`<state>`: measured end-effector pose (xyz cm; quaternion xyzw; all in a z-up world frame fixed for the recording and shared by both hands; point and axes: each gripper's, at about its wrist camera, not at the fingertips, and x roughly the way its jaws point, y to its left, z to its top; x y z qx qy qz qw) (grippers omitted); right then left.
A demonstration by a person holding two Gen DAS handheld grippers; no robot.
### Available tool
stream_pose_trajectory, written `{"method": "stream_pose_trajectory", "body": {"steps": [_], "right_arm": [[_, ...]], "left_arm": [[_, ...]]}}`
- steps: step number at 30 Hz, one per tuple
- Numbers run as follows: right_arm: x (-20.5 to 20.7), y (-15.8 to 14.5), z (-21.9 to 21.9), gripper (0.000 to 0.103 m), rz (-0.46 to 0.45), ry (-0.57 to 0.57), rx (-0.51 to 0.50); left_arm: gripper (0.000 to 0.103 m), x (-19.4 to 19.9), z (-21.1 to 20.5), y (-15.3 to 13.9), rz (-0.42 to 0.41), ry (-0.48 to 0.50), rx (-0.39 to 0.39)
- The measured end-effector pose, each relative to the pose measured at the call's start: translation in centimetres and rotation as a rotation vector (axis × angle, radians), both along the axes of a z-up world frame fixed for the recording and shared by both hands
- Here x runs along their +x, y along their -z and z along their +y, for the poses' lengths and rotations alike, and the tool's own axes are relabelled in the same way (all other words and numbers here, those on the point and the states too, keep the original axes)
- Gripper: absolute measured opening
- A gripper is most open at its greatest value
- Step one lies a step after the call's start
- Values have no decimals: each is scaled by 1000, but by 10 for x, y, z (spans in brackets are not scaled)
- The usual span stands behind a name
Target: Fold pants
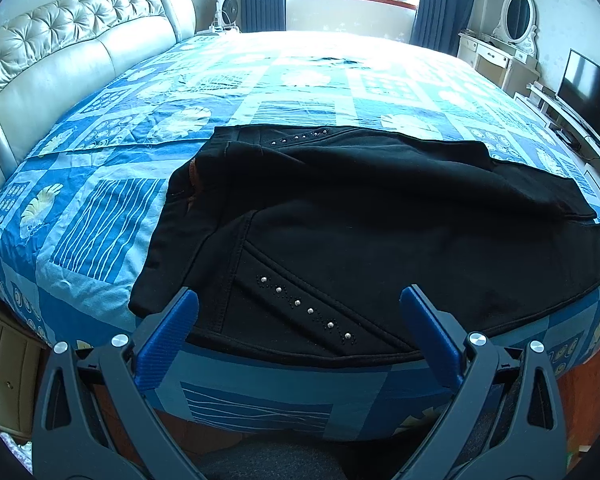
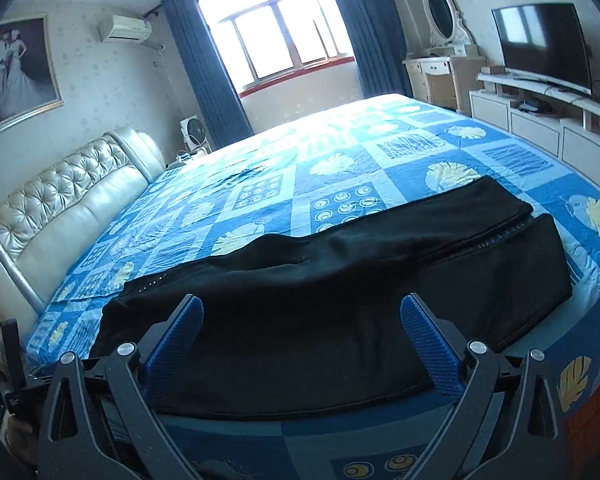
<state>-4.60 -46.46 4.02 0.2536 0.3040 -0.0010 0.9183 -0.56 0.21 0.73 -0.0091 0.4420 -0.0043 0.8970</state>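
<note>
Pants, black and studded with small silver rivets along the pocket seams, lie spread flat near the edge of a bed covered in a blue patchwork quilt. The left claw hangs just short of the waistband end, its blue fingers spread wide and holding nothing. The right claw is poised over the leg end, where the two legs run away toward the far right, and it too is wide apart and empty. Beyond the bed stand a tufted headboard, a curtained window and a television.
</note>
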Motion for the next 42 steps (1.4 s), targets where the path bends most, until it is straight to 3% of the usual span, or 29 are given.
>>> {"method": "stream_pose_trajectory", "body": {"steps": [4, 6, 10, 17, 18, 19, 20, 21, 22, 24, 28, 30, 33, 42], "right_arm": [[-36, 50, -126, 99, 12, 256, 444], [-48, 79, -168, 99, 8, 344, 610], [-45, 117, -200, 98, 42, 422, 725], [-13, 156, -207, 98, 14, 475, 941], [-11, 158, -209, 97, -14, 493, 949], [-9, 156, -212, 87, -37, 508, 943], [-7, 156, -214, 74, -38, 519, 933], [-3, 157, -217, 45, -33, 520, 942], [1, 161, -220, 26, -24, 522, 964], [0, 166, -226, 15, -1, 562, 977], [-16, 153, -238, 15, -49, 646, 896], [-19, 148, -244, 7, -26, 649, 836], [-18, 136, -243, 6, -6, 644, 787], [25, 44, -158, 6, 7, 379, 384]], "left_arm": [[101, 2, 3, 0, 12, -7, -21], [101, 5, 5, 0, 17, -16, -25], [101, 14, 7, 4, 18, -39, 26], [101, 22, 20, 14, 60, -94, 63], [101, 23, 21, 15, 62, -99, 64], [101, 23, 22, 15, 67, -103, 65], [101, 23, 23, 16, 70, -107, 66], [101, 24, 23, 17, 78, -108, 65], [101, 24, 23, 17, 82, -107, 67], [101, 24, 24, 19, 77, -106, 59], [101, 23, 24, 21, 74, -102, 33], [101, 22, 24, 21, 74, -93, 21], [101, 22, 22, 22, 73, -78, 20], [101, 19, 27, 22, 59, -70, 10]]}}
